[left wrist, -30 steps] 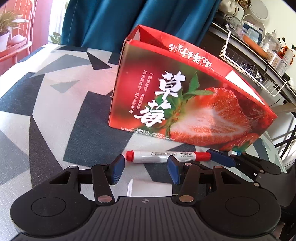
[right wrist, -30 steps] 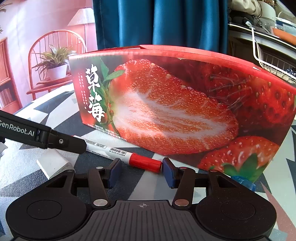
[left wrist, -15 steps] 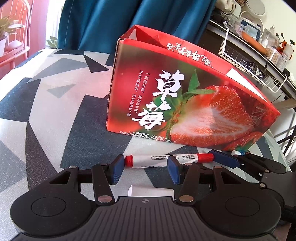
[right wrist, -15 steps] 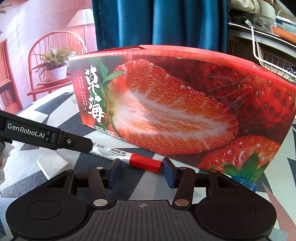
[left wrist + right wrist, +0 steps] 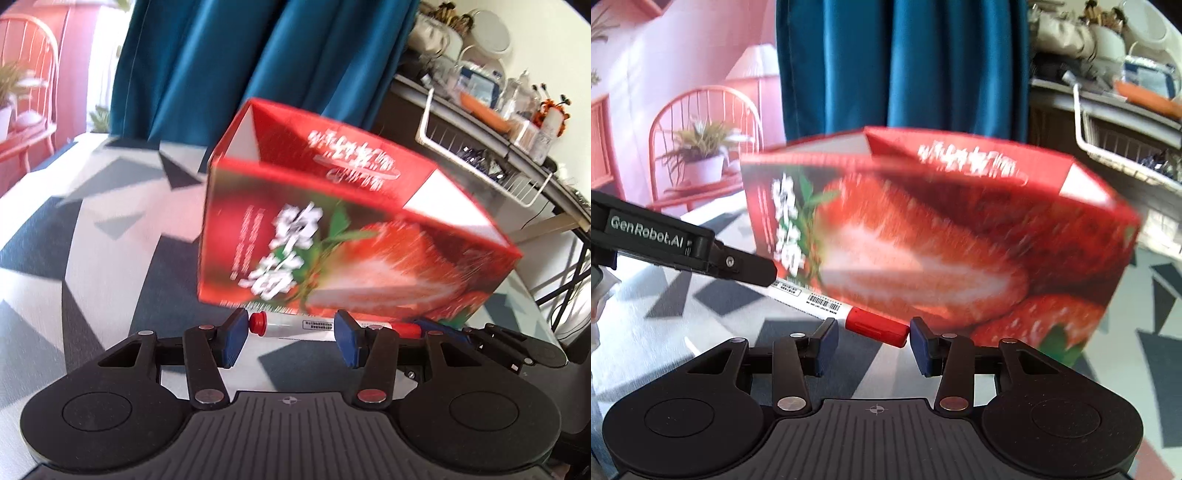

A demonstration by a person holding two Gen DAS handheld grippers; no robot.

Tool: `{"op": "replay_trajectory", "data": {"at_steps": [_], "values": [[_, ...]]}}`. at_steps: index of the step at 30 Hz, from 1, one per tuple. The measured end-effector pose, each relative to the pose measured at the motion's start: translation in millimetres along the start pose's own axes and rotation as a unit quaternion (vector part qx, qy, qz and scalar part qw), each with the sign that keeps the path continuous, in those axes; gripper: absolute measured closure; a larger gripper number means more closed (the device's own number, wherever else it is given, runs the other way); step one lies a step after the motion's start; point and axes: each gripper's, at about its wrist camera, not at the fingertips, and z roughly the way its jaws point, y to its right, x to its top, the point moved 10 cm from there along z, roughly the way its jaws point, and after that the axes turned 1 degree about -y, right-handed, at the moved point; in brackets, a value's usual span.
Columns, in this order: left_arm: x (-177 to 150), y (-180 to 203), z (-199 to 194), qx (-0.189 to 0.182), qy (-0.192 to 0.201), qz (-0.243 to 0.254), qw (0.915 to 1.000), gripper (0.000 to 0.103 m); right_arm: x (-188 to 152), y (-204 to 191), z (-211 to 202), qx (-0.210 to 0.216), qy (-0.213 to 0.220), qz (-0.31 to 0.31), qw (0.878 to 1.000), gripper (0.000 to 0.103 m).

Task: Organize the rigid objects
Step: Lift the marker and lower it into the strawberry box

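Note:
A white marker with red cap and red end (image 5: 295,325) spans between both grippers, raised off the table in front of an open red strawberry box (image 5: 332,236). My left gripper (image 5: 288,338) has its blue pads at either side of the marker's barrel, jaws wide. My right gripper (image 5: 871,341) has the red cap (image 5: 877,326) between its pads, jaws also wide. In the right wrist view the box (image 5: 942,236) stands just behind the marker (image 5: 820,302), and a left gripper finger (image 5: 683,247) covers the marker's far end.
The table has a grey, black and white geometric cloth (image 5: 92,258). A blue curtain (image 5: 221,66) hangs behind. A wire basket and cluttered shelf (image 5: 498,147) are at right. A pink chair with a potted plant (image 5: 701,155) stands at far left.
Both views have risen and tilted, so the box's open top now shows. The marker has come up with the grippers. A white object on the table has left view.

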Motion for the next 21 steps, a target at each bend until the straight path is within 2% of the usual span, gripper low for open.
{"op": "replay_trajectory", "data": {"at_steps": [8, 12, 16, 21], "values": [[40.2, 23.2, -40.0, -0.017, 0.081, 0.010, 0.9965, 0.050, 56.0, 5.0, -45.2, -0.010, 0.086, -0.014, 0.996, 0.062], [58.9, 32.8, -45.6, -0.029, 0.094, 0.012, 0.9951, 0.050, 86.4, 14.7, -53.5, -0.010, 0.112, -0.009, 0.994, 0.061], [78.4, 37.8, -29.3, -0.044, 0.084, 0.008, 0.9954, 0.050, 108.9, 33.9, -41.1, -0.010, 0.095, 0.004, 0.995, 0.059], [100.4, 36.5, 9.3, -0.066, 0.052, -0.008, 0.9964, 0.050, 128.2, 66.0, -6.9, -0.008, 0.046, 0.046, 0.998, 0.059]]}}
